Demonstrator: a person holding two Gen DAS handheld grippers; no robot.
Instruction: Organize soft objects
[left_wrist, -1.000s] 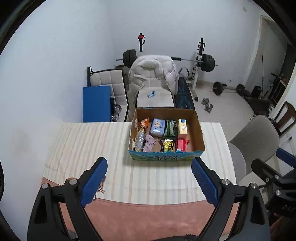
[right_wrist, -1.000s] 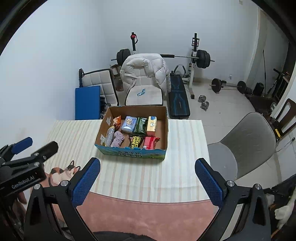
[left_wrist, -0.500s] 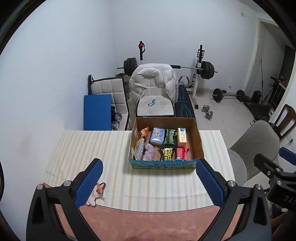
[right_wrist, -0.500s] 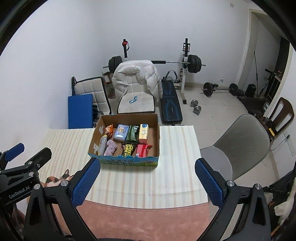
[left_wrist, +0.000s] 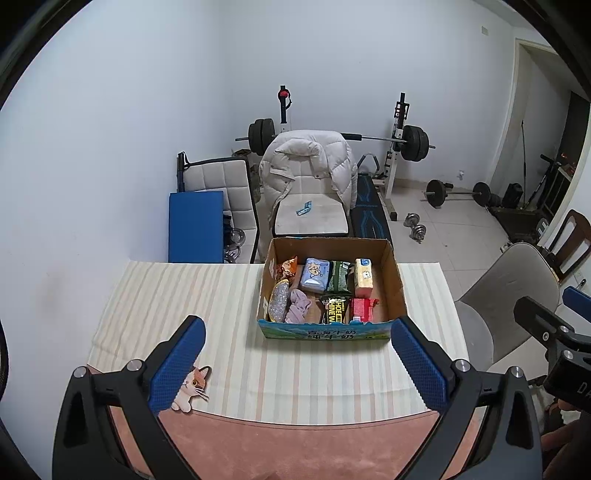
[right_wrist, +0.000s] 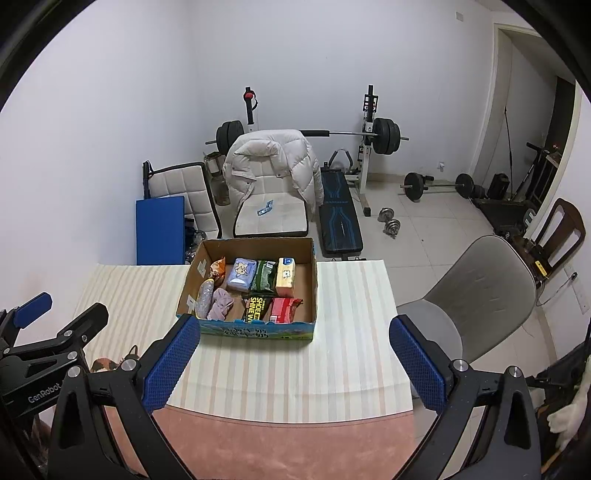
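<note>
A cardboard box (left_wrist: 395, 280) (right_wrist: 313, 280) stands on the striped tablecloth (left_wrist: 177, 295) (right_wrist: 351, 332). It holds several soft packs: a blue tissue pack (left_wrist: 314, 275) (right_wrist: 241, 274), a yellow tissue pack (left_wrist: 364, 277) (right_wrist: 285, 277), a green pack (left_wrist: 339, 277), a red pack (left_wrist: 362, 308) (right_wrist: 283, 309), a purple cloth (left_wrist: 297, 310) (right_wrist: 220, 302) and a silver pouch (left_wrist: 277, 301). My left gripper (left_wrist: 295, 363) is open and empty, high above the table's near edge. My right gripper (right_wrist: 293, 363) is open and empty, likewise back from the box.
A cat-shaped sticker (left_wrist: 192, 384) lies at the cloth's near left corner. A grey chair (right_wrist: 476, 291) stands right of the table. A chair with a white jacket (left_wrist: 306, 170), a blue mat (left_wrist: 195, 225) and weight equipment (left_wrist: 402, 136) are behind.
Both grippers have pulled back and risen away from the box, so more of the room and the near table edge show. Both stay open.
</note>
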